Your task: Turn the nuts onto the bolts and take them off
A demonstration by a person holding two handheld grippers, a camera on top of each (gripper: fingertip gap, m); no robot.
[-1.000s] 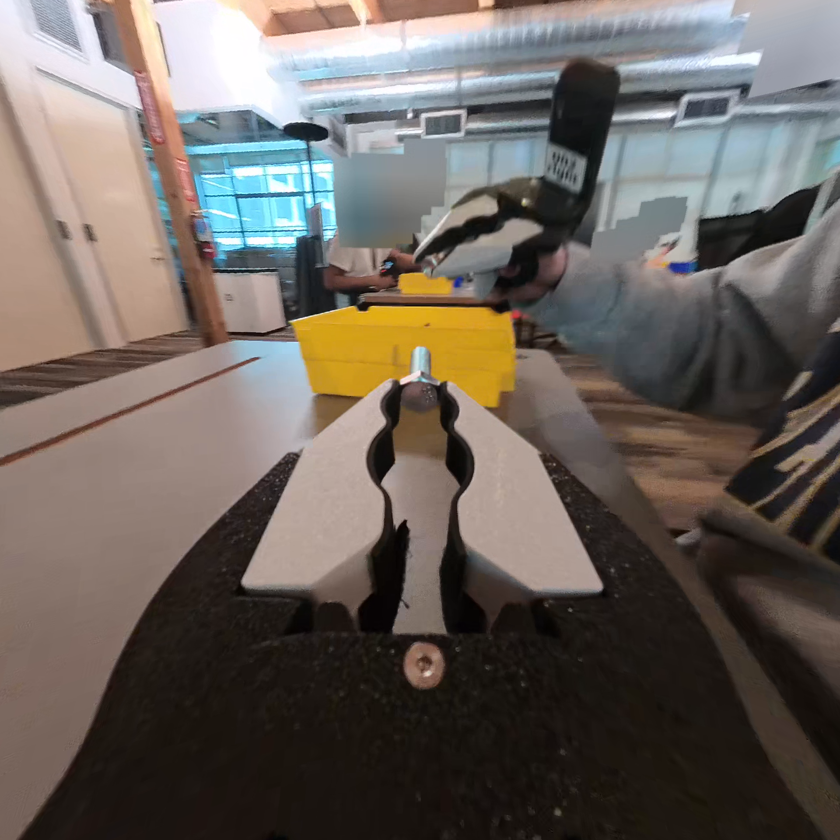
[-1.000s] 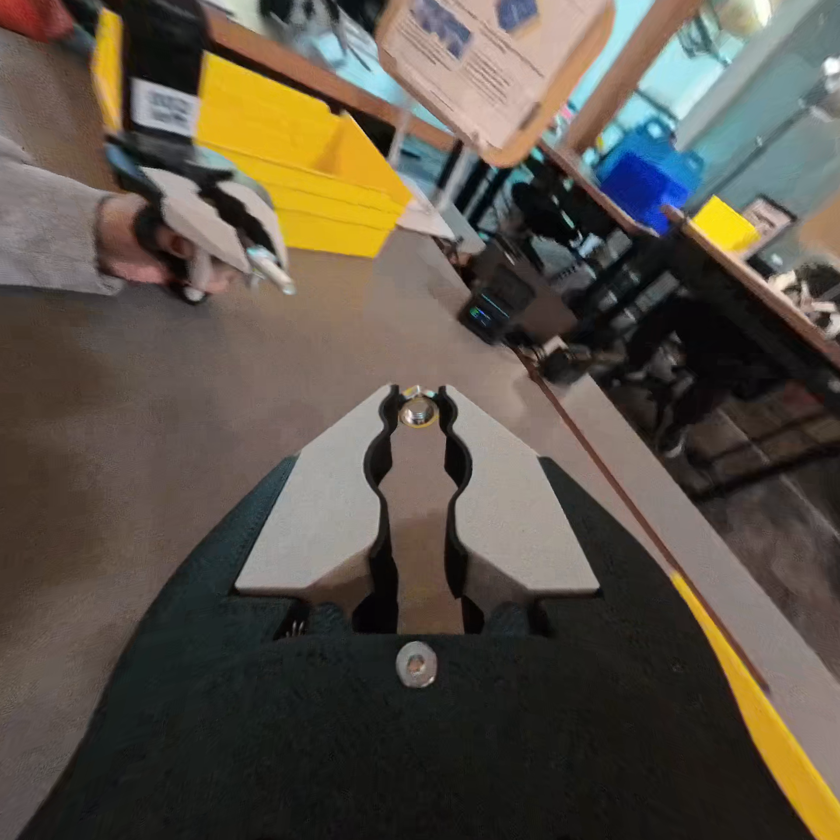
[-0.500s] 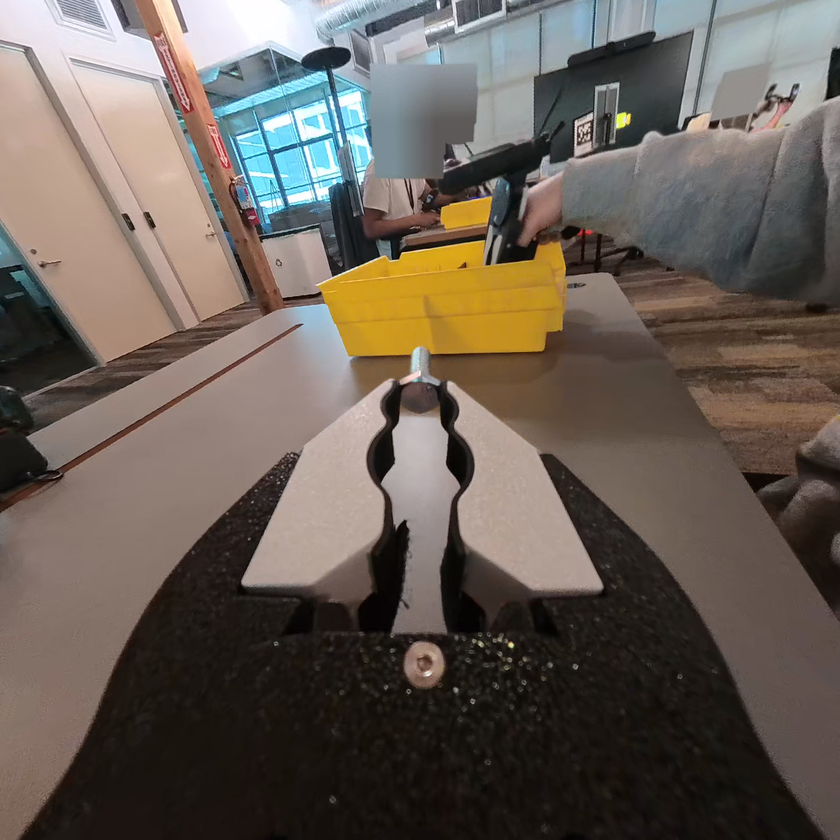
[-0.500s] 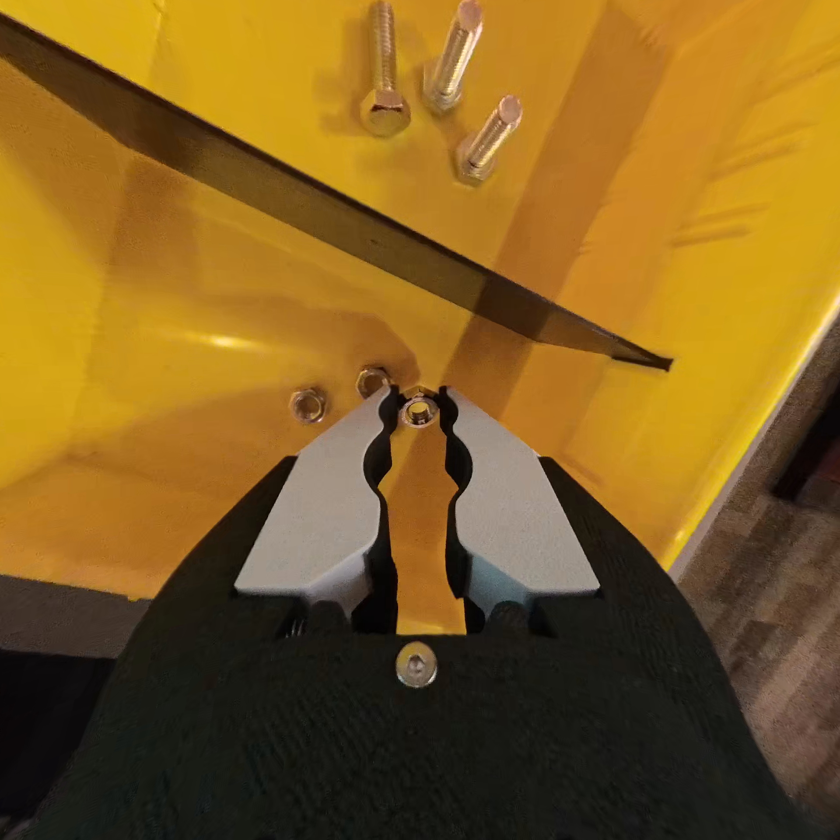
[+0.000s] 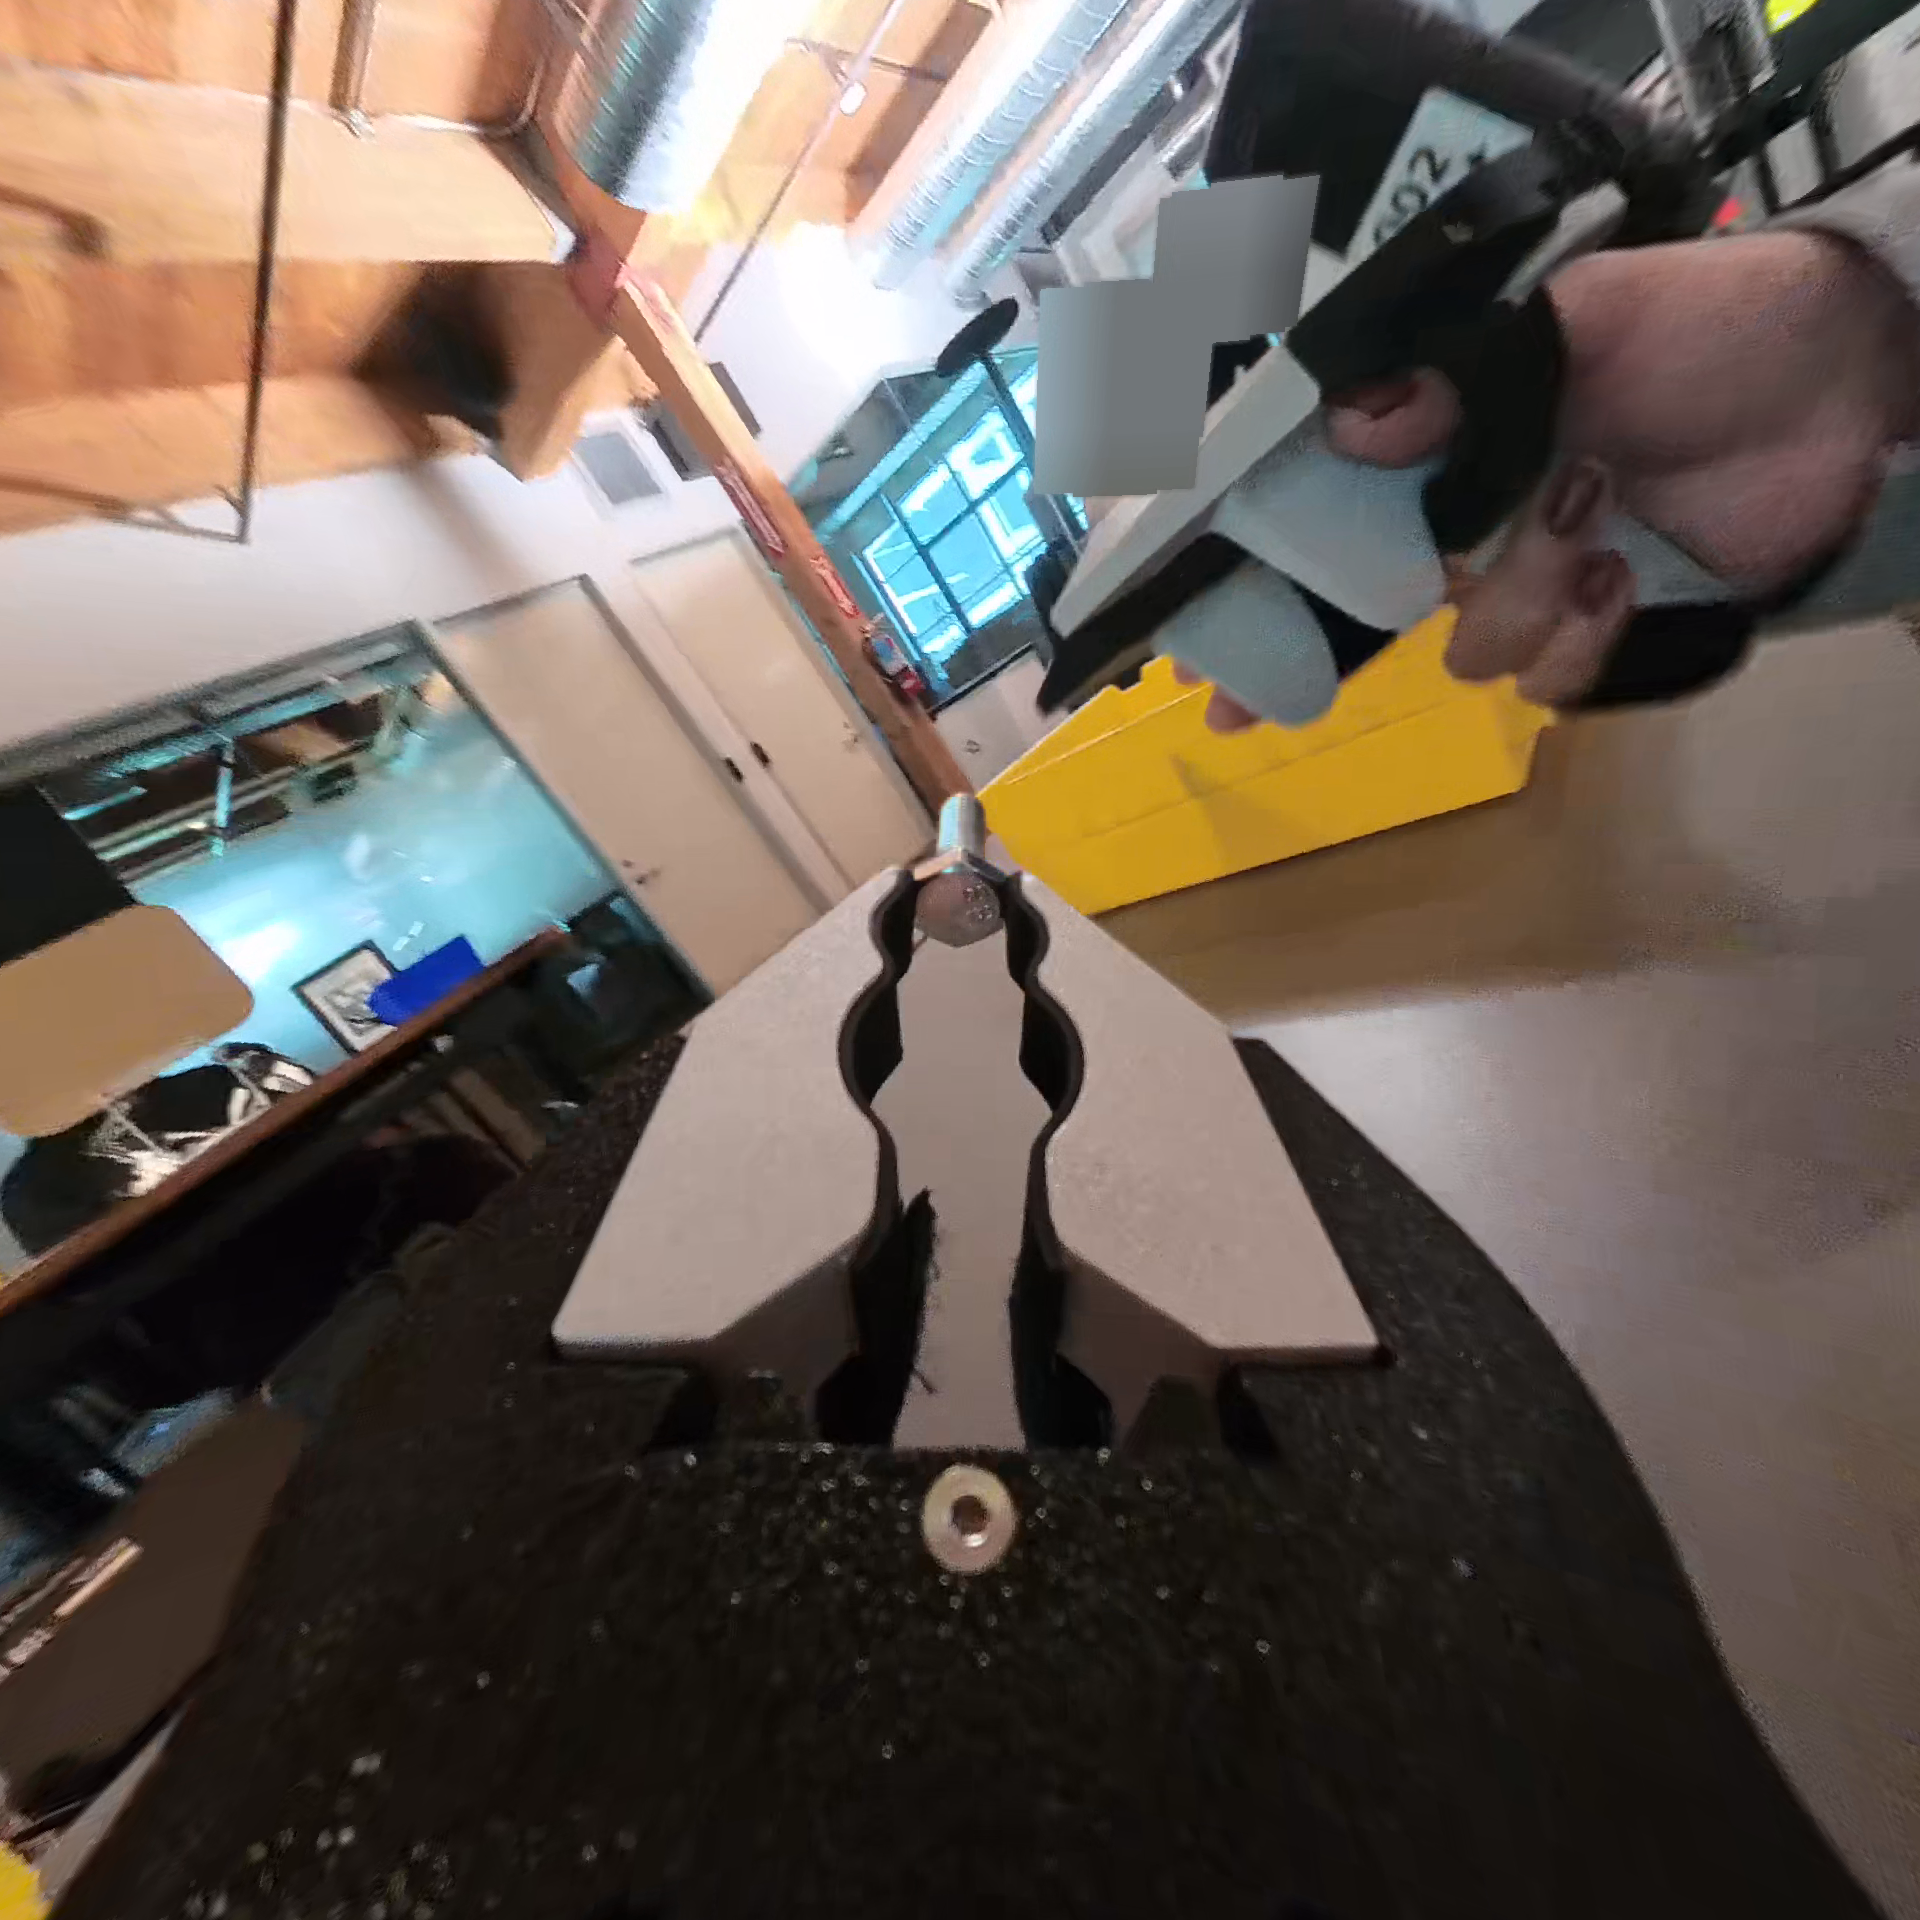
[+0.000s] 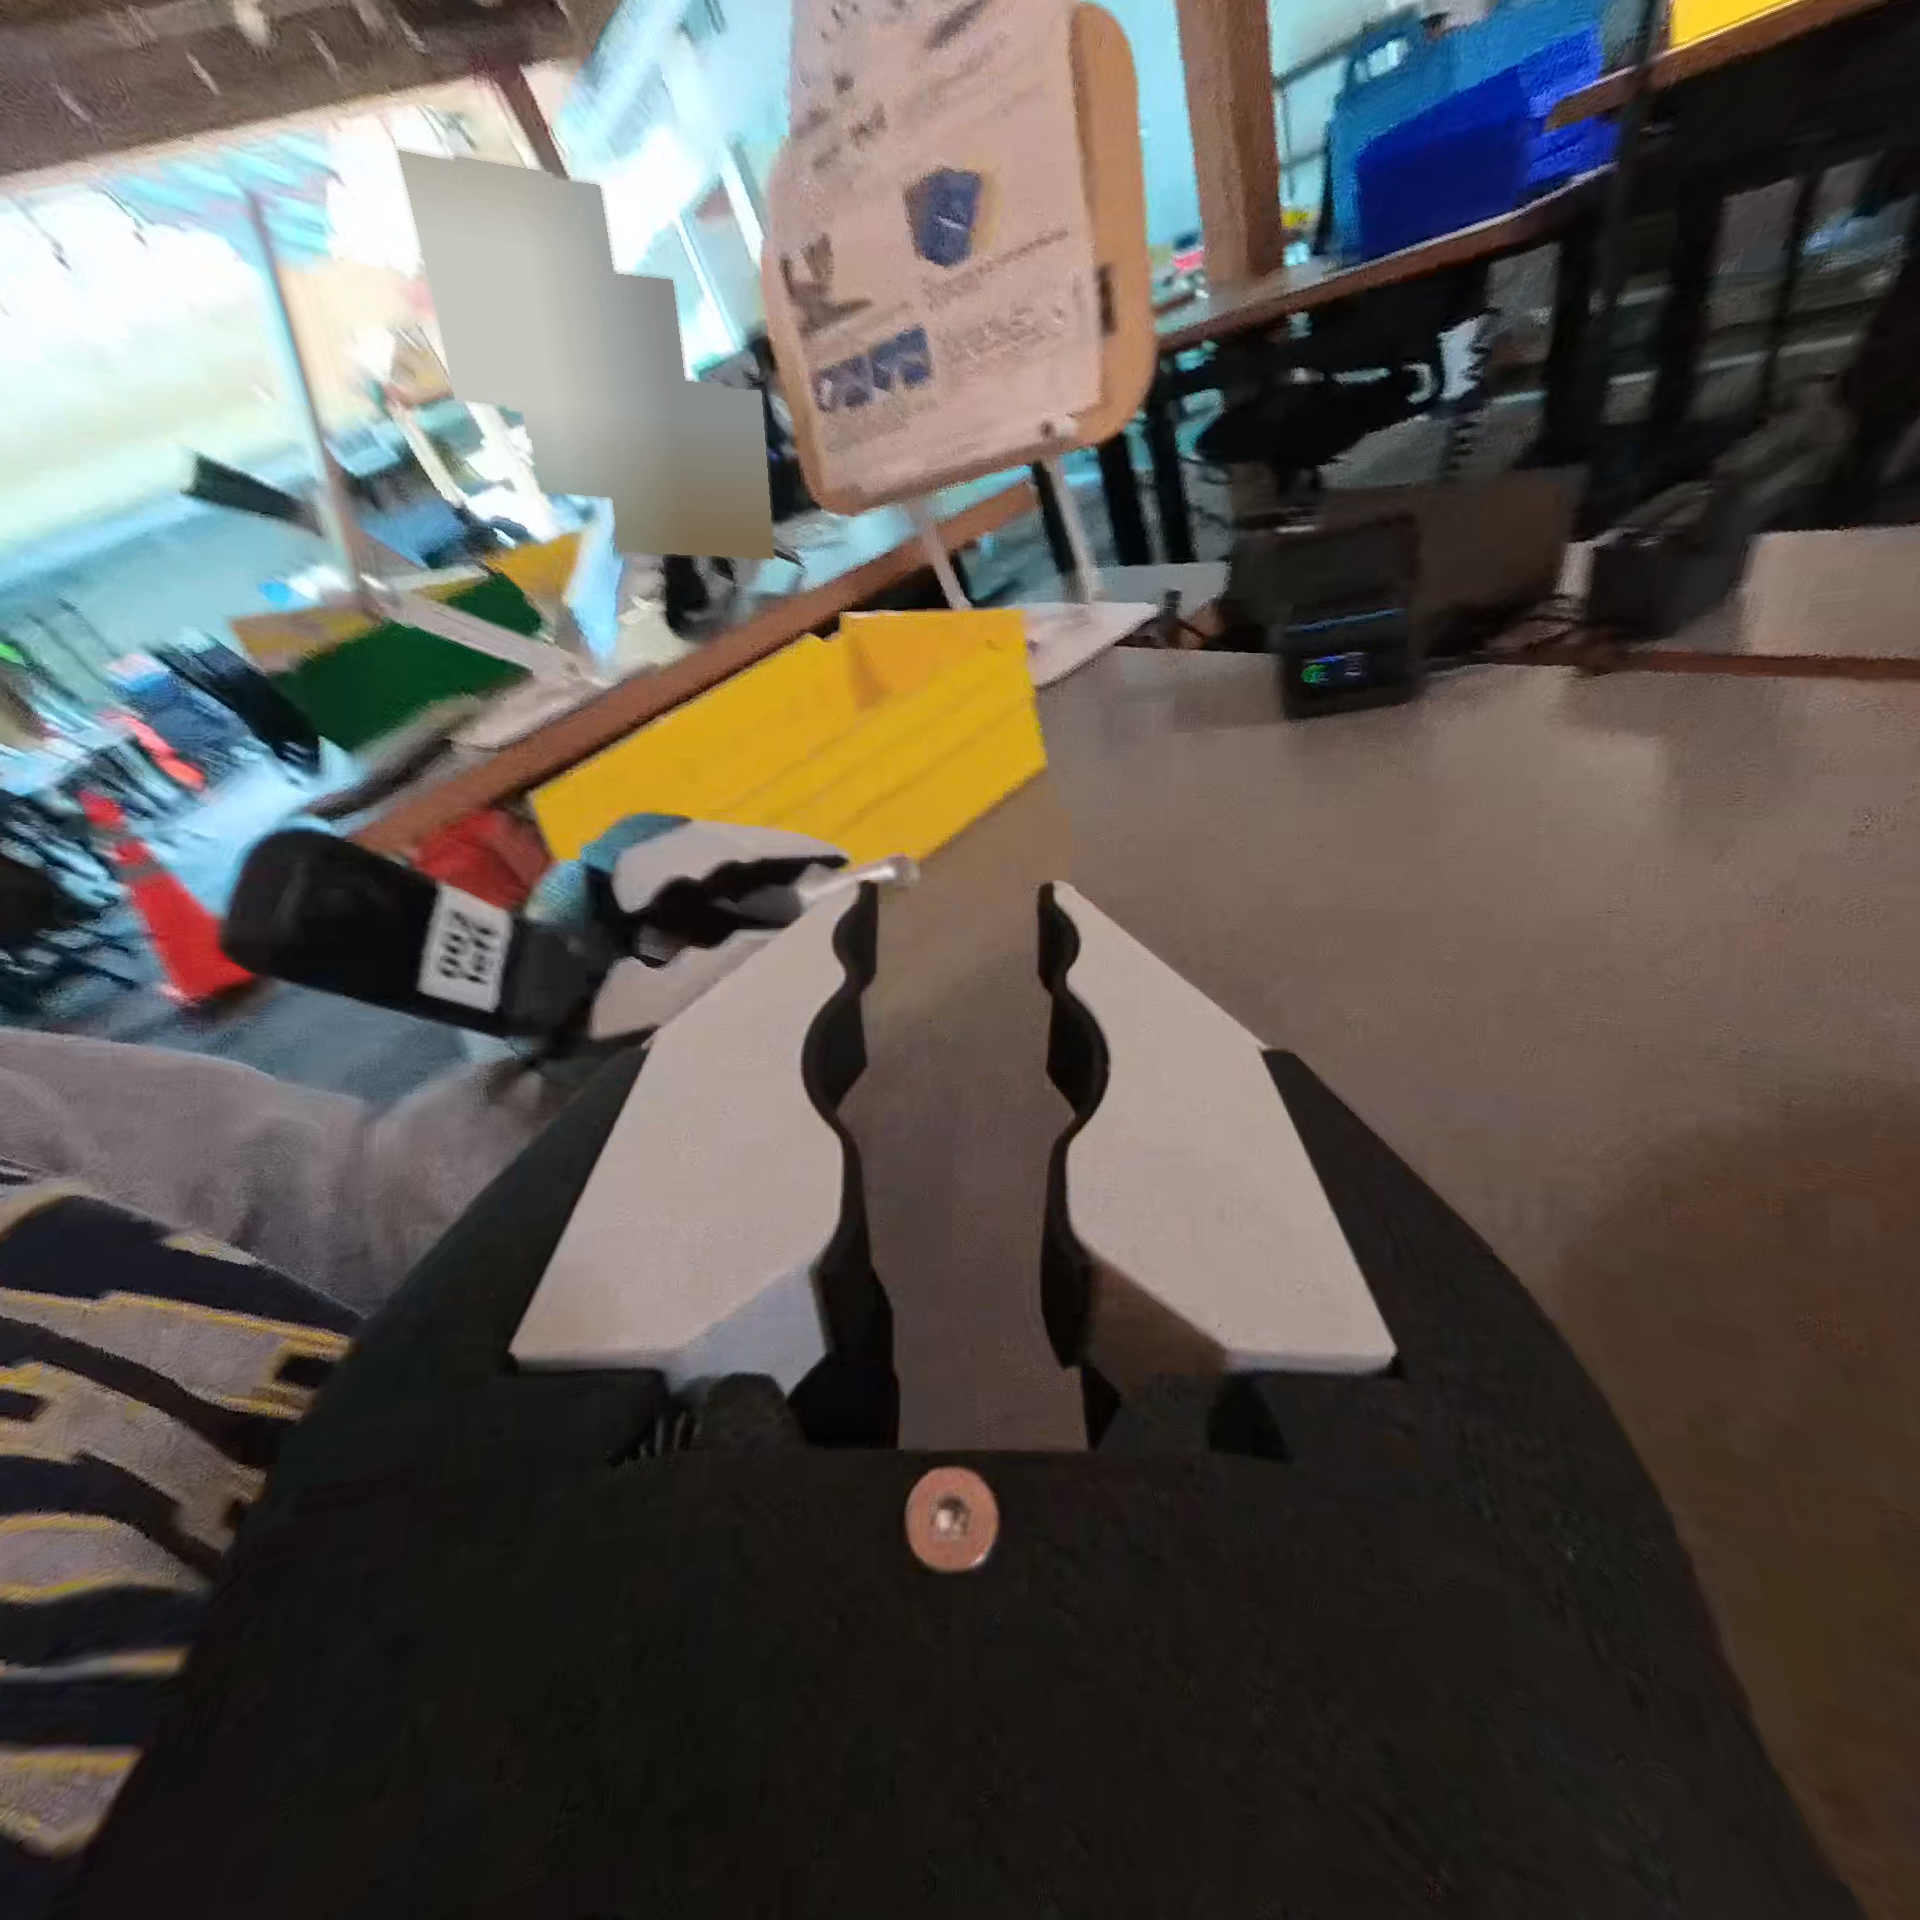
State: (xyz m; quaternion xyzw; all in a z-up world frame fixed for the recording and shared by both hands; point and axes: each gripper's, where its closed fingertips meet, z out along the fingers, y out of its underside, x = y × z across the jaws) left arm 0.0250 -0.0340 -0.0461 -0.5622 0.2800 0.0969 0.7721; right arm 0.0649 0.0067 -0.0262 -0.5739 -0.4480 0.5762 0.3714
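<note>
My left gripper (image 5: 961, 899) is shut on the hex head of a silver bolt (image 5: 958, 831), whose shank points forward past the tips. The view is tilted. My right gripper (image 6: 956, 904) is open and empty above the grey table (image 6: 1455, 935). In the right wrist view the left gripper (image 6: 821, 878) shows at left with the bolt (image 6: 883, 871) sticking out of it, just left of my right fingertips. In the left wrist view the right gripper (image 5: 1070, 644), in a person's hand, hangs at upper right over the yellow bin (image 5: 1247, 790). No nut shows.
The yellow bin (image 6: 810, 748) stands at the table's far side. A small black device with a lit screen (image 6: 1340, 665) sits at the far right of the table. A signboard on a stand (image 6: 956, 260) is behind the bin. A grey sleeve (image 6: 208, 1143) is at lower left.
My right gripper held a nut down inside the yellow bin; now it is open, empty and back over the table near the left gripper. My left gripper has tilted, still holding the bolt.
</note>
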